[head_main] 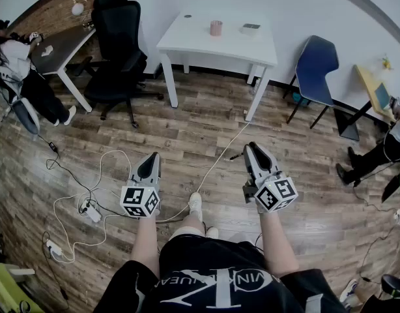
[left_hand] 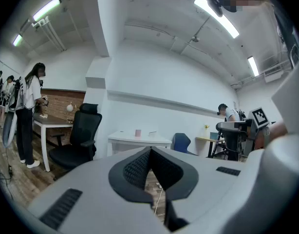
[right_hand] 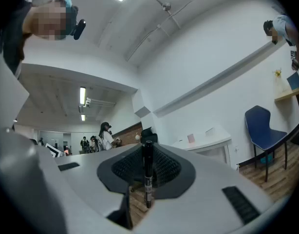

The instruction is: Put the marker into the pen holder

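While held out low over the wood floor, right gripper (head_main: 254,147): jaws drawn narrow and pressing on a slim black marker (right_hand: 148,177) with a pale label band.
Marker position: upright between the ribbed dark pads (right_hand: 125,167), lying along their length, one end at the jaw tips, the other poking out toward the camera; too small to pick out from the head view.
Left gripper (head_main: 151,157): jaws brought together at the tips, nothing between them.
Pen holder: small pink cylindrical cup (head_main: 215,28) on a white rectangular table (head_main: 187,44), well apart from both grippers, across the floor.
Handling, by judgement: light, rigid, smooth plastic barrel; likely to swivel or slide in a loose pinch; not fragile.
Where to hold, by judgement: mid-barrel, square across the pads, one end left clear for lowering into the cup.
Risk, by judgement: narrow mouth, light cup, easily tipped by a sideways knock.
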A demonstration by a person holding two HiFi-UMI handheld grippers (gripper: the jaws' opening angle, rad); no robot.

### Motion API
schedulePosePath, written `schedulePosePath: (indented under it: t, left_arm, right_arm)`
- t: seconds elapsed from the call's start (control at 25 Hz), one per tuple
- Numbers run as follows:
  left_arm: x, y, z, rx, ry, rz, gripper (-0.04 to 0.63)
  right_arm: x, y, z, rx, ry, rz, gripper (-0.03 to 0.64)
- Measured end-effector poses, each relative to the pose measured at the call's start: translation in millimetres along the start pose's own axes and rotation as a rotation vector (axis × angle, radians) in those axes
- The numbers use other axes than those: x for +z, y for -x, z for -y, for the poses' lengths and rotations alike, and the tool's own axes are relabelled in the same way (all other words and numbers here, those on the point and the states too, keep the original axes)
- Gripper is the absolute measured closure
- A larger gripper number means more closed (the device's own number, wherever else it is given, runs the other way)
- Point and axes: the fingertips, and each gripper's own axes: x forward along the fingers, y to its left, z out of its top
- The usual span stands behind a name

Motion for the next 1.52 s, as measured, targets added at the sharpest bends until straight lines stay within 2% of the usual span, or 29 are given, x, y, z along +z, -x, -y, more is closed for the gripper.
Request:
schedulePosePath:
  t: [0.32,0.52,0.8,1.16,1.52]
  left_arm:
    - [0.9,-1.3,-1.7,-0.002,-0.012,-0.005,0.581]
    - [-6.7,-19.3,-10.3,0.016,0.015,-0.008,0.581]
    - [-16.9,-89.2,-33.5,0.008,0.022,-0.043,0.581]
    - [-16.6,-191.3,-86.4,0.062,0.047,-0.071,0.581]
    - [-9.3,-266.0,-129.4,0.068,0.054,-0.085,0.581]
  right_arm:
    - [-3.5,-0.9,3.7,-0.004,0.016,-0.008,0.543]
    - [-12.5,-10.6,22.9,-0.019,0.017,-0.028,0.543]
    - [-18.5,-56.9,74.1,-0.058,0.005,-0.041,0.543]
    - [-15.3,-160.9,148.5,-0.041,-0.006,-0.076,0.543]
    - [-22.5,-244.2,192.2,-0.054,-0.031,-0.093,0.543]
